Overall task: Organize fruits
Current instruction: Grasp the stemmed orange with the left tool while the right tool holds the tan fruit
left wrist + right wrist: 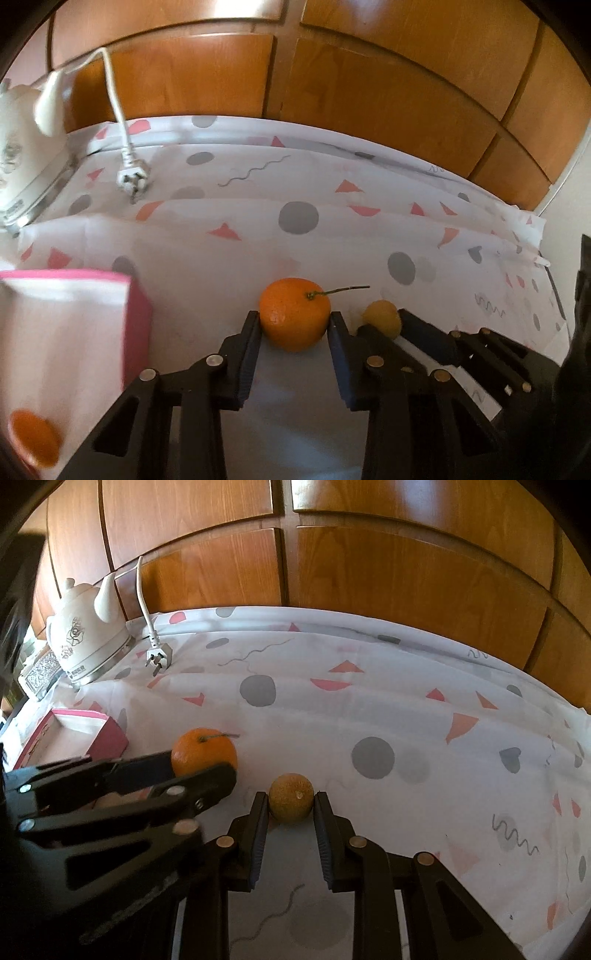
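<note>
An orange (294, 314) with a thin stem sits on the patterned tablecloth (295, 240). My left gripper (293, 319) is shut on it, one pad on each side. To its right lies a small yellow-brown fruit (291, 797), and my right gripper (290, 799) is shut on that one. The right wrist view shows the left gripper (202, 768) reaching in from the left around the orange (203, 751). In the left wrist view the small fruit (382, 321) is partly hidden by the right gripper's fingers (421, 332). A second orange (33, 437) lies in the pink box (136, 332) at the left.
A white ceramic kettle (88, 638) stands at the back left, with its cord and plug (159, 659) lying on the cloth. Wooden cabinet doors (288, 572) close off the back. The cloth's right edge (543, 254) drops off at the table's end.
</note>
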`<control>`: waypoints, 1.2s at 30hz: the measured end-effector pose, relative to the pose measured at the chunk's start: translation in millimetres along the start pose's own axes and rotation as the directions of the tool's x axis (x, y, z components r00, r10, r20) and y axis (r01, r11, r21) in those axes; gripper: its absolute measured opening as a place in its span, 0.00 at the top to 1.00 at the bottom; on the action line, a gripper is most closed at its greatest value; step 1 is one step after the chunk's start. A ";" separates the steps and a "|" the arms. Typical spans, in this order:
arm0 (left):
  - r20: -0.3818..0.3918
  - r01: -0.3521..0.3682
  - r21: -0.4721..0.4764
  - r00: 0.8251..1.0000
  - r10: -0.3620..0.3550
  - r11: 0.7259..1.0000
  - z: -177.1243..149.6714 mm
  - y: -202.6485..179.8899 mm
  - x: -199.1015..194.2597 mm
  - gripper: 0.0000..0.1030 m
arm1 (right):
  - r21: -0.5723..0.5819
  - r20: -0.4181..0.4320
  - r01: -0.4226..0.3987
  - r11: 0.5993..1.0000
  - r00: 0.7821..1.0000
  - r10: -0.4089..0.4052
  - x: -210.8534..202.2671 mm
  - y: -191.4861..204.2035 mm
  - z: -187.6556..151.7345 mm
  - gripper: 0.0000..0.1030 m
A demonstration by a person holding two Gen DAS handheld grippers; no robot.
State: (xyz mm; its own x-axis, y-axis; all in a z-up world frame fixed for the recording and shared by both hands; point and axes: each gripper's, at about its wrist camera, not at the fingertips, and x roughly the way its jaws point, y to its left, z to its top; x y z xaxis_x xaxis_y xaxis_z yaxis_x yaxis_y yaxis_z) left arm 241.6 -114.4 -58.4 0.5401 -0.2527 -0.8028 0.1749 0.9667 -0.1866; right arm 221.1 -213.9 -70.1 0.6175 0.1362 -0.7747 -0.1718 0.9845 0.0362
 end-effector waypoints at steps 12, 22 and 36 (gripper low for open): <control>0.032 -0.020 0.016 0.999 0.020 1.000 -59.4 -7.1 -62.0 0.65 | 0.047 -0.039 -0.001 0.999 0.999 0.003 -39.7 -9.3 -41.3 0.76; 0.030 -0.001 0.078 1.000 -0.001 0.997 -121.9 -26.7 -89.0 0.65 | 0.087 -0.028 -0.006 0.996 1.000 0.008 -88.4 -16.1 -90.7 0.76; 0.078 -0.017 0.143 0.997 0.006 0.990 -140.8 -31.5 -85.9 0.64 | 0.124 -0.010 0.008 0.992 1.000 -0.006 -104.8 -16.3 -126.1 0.76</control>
State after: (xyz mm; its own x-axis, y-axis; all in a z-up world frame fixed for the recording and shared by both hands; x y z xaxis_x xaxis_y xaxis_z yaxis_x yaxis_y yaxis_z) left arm 73.8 -117.6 -63.3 0.6040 -0.2492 -0.7570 0.2818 0.9553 -0.0896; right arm 62.4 -258.2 -69.0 0.6107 0.1288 -0.7813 -0.0707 0.9916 0.1082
